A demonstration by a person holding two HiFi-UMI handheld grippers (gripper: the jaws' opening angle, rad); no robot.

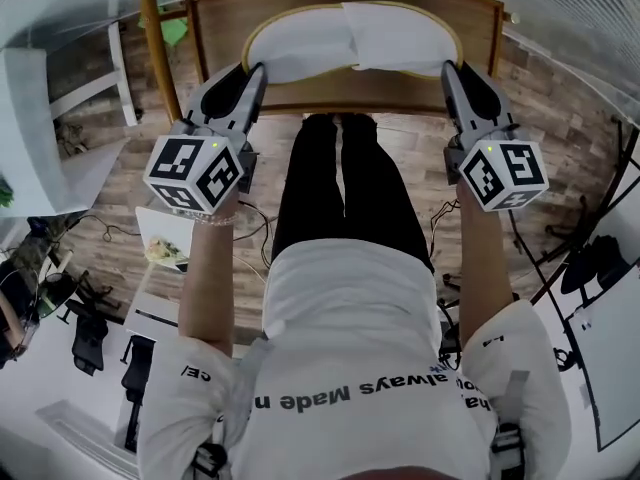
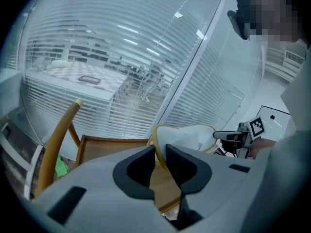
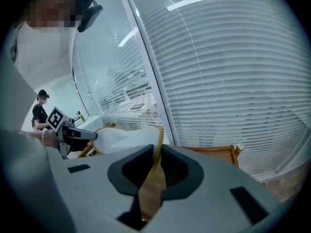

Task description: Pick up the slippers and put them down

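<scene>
The left gripper & right gripper are each seen clamped on the yellow-trimmed rim of the white fabric slippers, one at each end. Betw. them the slippers are held up, apparently clear of the brown wooden table beyond. Pick-up is judged done; only the set-down is left.

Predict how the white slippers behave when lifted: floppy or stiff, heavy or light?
Probably floppy: the slippers have a thin rim that curves between the left hand-held gripper and the right hand-held gripper. Likely light: two edge pinches carry them.
</scene>
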